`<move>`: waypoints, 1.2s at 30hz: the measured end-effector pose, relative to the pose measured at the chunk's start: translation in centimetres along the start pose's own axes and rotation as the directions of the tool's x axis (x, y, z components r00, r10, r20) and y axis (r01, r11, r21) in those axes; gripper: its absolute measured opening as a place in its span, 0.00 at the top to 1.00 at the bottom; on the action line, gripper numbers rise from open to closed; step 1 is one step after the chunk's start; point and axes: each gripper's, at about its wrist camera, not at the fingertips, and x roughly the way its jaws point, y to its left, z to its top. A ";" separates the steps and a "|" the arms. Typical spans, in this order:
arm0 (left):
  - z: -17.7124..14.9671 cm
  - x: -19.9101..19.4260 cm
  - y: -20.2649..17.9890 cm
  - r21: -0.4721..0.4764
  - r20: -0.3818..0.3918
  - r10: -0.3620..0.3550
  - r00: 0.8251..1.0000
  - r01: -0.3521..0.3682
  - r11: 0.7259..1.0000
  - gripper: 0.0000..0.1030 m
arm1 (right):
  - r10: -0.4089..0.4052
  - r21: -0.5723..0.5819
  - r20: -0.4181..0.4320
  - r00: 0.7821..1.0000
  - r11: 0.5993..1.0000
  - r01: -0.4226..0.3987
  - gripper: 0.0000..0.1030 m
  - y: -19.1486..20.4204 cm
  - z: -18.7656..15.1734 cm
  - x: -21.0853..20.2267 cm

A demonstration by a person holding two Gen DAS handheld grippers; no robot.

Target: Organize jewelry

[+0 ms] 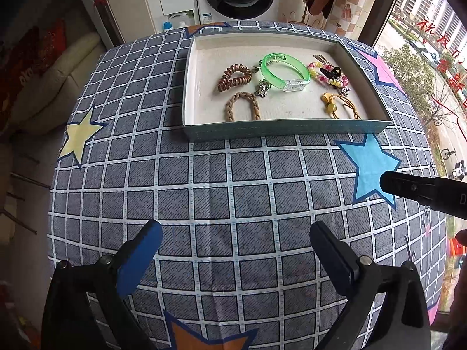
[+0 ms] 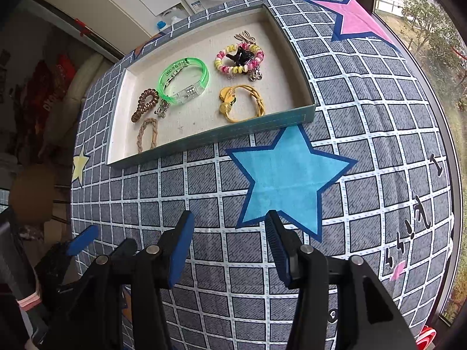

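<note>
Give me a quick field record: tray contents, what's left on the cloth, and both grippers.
tray: shallow box on the checked cloth
contents: green bangle, brown coil tie, braided tie, yellow tie, pink-yellow coil tie with black clip
loose on cloth: nothing visible
left gripper: open, empty
right gripper: open, empty
</note>
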 end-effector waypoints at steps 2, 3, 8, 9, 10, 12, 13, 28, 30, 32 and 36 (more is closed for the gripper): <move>-0.6 -0.5 0.5 -0.004 0.001 -0.004 1.000 0.004 1.000 0.00 | -0.014 -0.006 0.005 1.000 1.000 0.014 0.47 0.3 -0.8 -0.3; -0.9 -0.8 0.7 -0.009 0.001 -0.010 1.000 0.010 1.000 0.00 | -0.018 -0.007 0.006 1.000 1.000 0.018 0.47 0.4 -1.2 -0.5; -2.3 -2.9 1.5 0.001 0.029 0.003 1.000 -0.003 1.000 0.00 | -0.046 -0.013 0.010 0.999 0.999 0.046 0.46 0.9 -3.1 -1.5; -2.6 -3.4 1.6 0.003 0.037 0.006 0.999 -0.006 1.000 0.00 | -0.054 -0.019 0.013 0.998 0.998 0.054 0.45 1.1 -3.5 -1.8; -2.8 -4.0 1.7 0.006 0.046 0.010 0.999 -0.010 1.000 0.00 | -0.062 -0.026 0.016 0.998 0.998 0.062 0.40 1.3 -4.0 -2.1; -3.4 -5.2 1.9 0.011 0.067 0.022 0.998 -0.023 1.000 0.00 | -0.073 -0.037 0.022 0.997 0.997 0.074 0.37 1.7 -4.9 -2.8; -3.7 -5.8 2.0 0.014 0.077 0.028 0.997 -0.029 0.999 0.00 | -0.080 -0.041 0.026 0.996 0.996 0.081 0.35 1.8 -5.4 -3.3; -6.7 -14.7 3.4 -0.034 0.207 0.033 0.978 -0.026 0.999 0.00 | -0.133 -0.091 0.155 0.979 0.985 0.148 0.18 4.3 -10.3 -10.6; -6.9 -15.7 3.2 -0.040 0.229 0.041 0.973 -0.032 0.999 0.00 | -0.125 -0.086 0.177 0.976 0.986 0.142 0.06 4.3 -10.6 -11.7; -7.0 -16.6 3.0 -0.049 0.242 0.052 0.969 -0.041 0.998 0.00 | -0.116 -0.086 0.216 0.969 0.987 0.137 0.00 4.2 -11.0 -12.9; -7.3 -18.4 2.6 -0.080 0.261 0.059 0.963 -0.039 0.996 0.00 | -0.125 -0.091 0.262 0.957 0.984 0.153 0.00 3.9 -11.5 -15.1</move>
